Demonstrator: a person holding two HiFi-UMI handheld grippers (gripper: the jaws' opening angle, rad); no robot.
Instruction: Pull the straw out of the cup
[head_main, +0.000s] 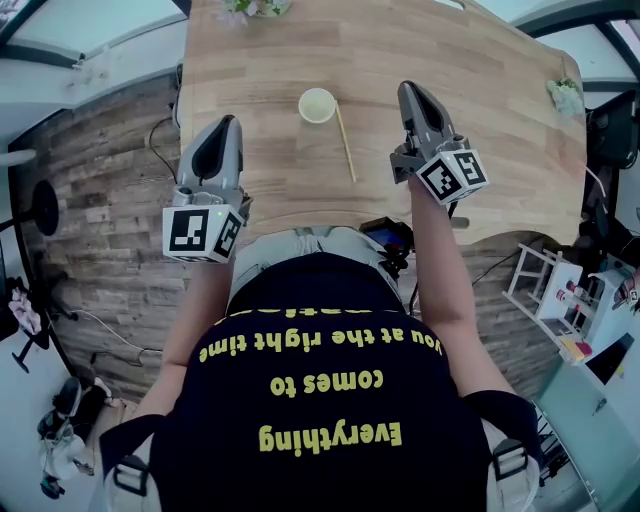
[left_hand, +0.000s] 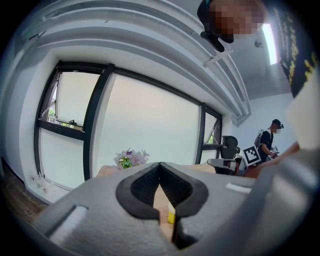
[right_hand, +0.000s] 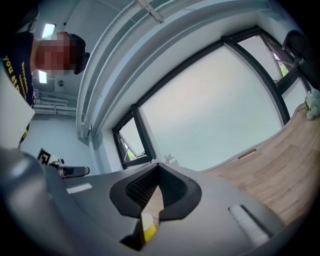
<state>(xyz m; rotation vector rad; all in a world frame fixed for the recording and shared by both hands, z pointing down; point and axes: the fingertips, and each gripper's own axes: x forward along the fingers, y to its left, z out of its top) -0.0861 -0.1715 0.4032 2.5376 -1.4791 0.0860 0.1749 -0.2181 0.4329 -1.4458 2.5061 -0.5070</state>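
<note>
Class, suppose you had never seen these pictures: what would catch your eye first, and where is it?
A pale cup stands on the wooden table, with the straw lying flat just right of it, already out. Nearer the person, the left gripper and right gripper hang above the table's near edge, both shut and empty.

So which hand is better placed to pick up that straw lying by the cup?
Probably the right gripper: the thin tan straw lies right of the pale round cup, nearer it than the left gripper. Both are shut, so either must open first.
</note>
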